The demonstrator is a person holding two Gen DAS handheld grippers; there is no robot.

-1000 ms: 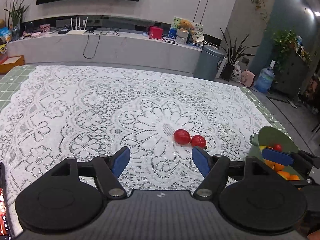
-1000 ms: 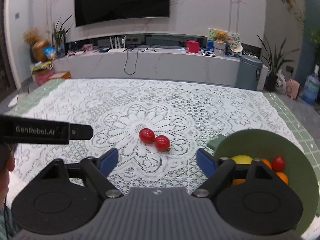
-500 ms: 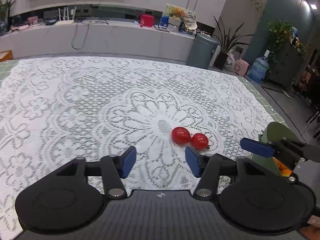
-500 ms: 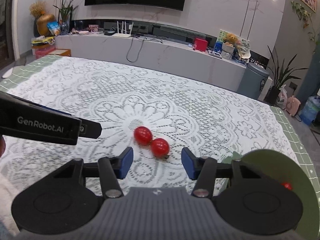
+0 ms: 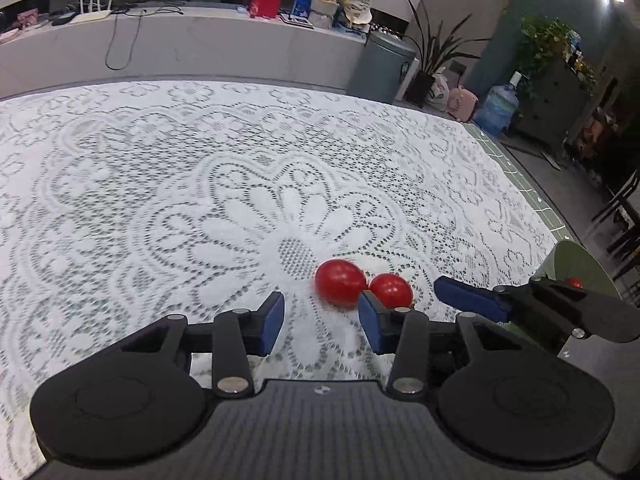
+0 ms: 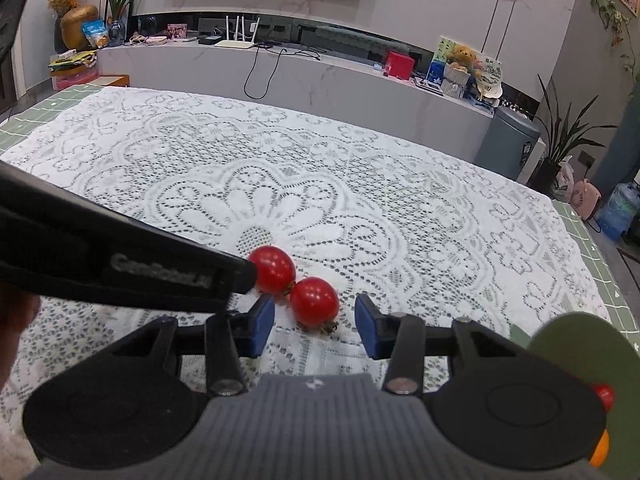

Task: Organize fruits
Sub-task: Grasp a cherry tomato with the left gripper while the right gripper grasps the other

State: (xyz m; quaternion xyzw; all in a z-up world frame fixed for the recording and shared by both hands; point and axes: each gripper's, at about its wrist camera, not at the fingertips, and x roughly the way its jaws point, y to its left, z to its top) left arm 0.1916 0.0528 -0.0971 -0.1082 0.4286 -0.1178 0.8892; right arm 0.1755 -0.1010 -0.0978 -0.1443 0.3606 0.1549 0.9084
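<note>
Two red cherry tomatoes lie touching each other at the centre of a white lace tablecloth (image 5: 160, 184) covering the table, as two hand-held tongs close in from the near edge.

In the left wrist view, the left tongs (image 5: 320, 324) fill the bottom of the frame, blue pads apart and holding nothing. The left tomato (image 5: 340, 282) sits just beyond the gap between the pads, a little right of centre; the right tomato (image 5: 391, 290) rests just past the tip of the right-hand pad. Further right, the right tongs (image 5: 472, 300) reach in from the lower right edge with one blue pad showing, in front of a green plate (image 5: 580, 260) at the right edge carrying a small red fruit.

In the right wrist view, the black body of the left tongs (image 6: 120, 268) slants across the middle left of the frame, its end overlapping the left tomato (image 6: 274, 268). The right tongs (image 6: 316, 322) stand with pads apart around nothing, the right tomato (image 6: 315, 306) just ahead of the gap and closer to the left pad. The green plate (image 6: 580, 344) shows at the lower right, with red and orange fruit partly hidden behind the tongs' body.
</note>
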